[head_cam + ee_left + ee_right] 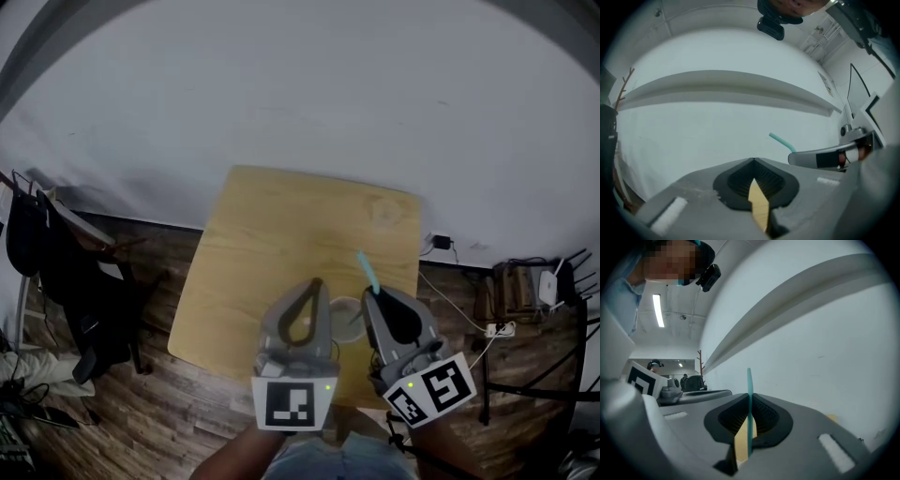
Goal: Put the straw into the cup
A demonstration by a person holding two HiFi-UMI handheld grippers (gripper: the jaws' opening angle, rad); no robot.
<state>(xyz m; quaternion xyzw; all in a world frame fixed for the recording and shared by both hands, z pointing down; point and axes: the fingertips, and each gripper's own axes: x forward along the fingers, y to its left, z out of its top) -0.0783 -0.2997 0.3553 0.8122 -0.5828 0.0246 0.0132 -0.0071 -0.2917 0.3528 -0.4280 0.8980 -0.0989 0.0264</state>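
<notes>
Closest to the head camera were the two marker cubes, each riding on the back of a hand-held tool above the near edge of the light wooden square surface (281, 234).

On the left, a black chair (84, 309) stood on the dark plank floor (187, 412) off the surface's left edge. The left tool (315, 281) pointed away from the person over the near edge. In its own view the left tool (753, 160) had its jaws pressed together at the tips with nothing between them, and only a sliver of wood showed through the gap behind.

Between the two tools, near the near edge and closer to the near right corner, stood a pale round cup (345, 314), just beside the right tool.

The right tool (374, 293) was clamped on a thin teal plastic straw (366, 270), which rose out of the tips and leaned left above the cup. In its own view the right tool (749, 397) pinched the straw (749, 380) between both pads. The left gripper view also caught the straw's (780, 139) free end.

Cables and a power strip (500, 329) lay on the floor off the right edge.
</notes>
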